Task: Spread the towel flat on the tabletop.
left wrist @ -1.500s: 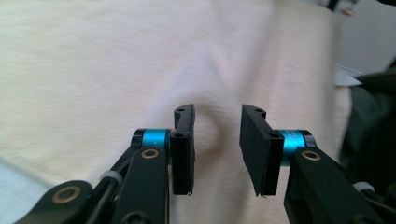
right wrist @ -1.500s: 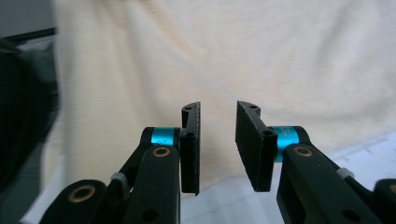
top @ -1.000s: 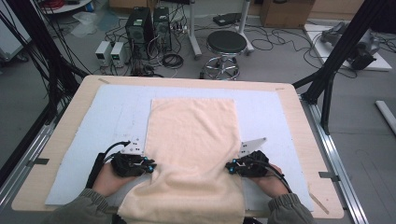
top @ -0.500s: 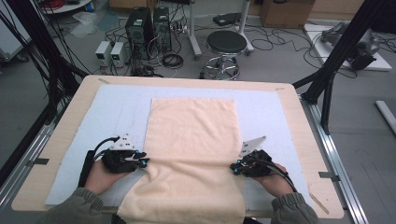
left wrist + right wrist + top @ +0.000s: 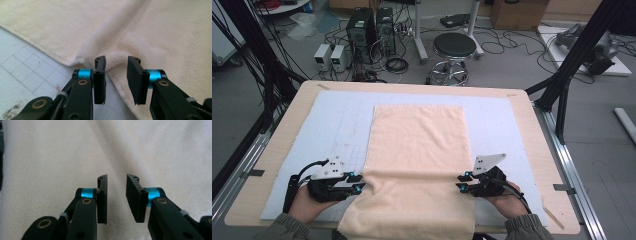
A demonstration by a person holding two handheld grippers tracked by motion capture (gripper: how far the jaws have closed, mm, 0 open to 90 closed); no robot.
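A peach towel (image 5: 417, 145) lies flat on the pale mat (image 5: 337, 120), its near end hanging over the table's front edge. A low ridge runs across it between my two grippers. My left gripper (image 5: 358, 183) sits at the towel's left edge. In the left gripper view its jaws (image 5: 116, 60) stand apart with nothing between them, the towel's hem (image 5: 82, 53) just beyond the tips; they have just been opening. My right gripper (image 5: 461, 183) is at the right edge. Its jaws (image 5: 116, 178) are apart over the towel (image 5: 62, 157) and have also just been opening.
The wooden table (image 5: 532, 130) shows bare margins around the mat. Beyond its far edge stand a black stool (image 5: 454, 47), computer towers (image 5: 367, 25) and loose floor cables. Black frame posts (image 5: 572, 65) rise at the right and left.
Both grippers have let go of the towel's side edges and opened. The left hand has drawn back to the left, off the cloth. The right hand has barely shifted.
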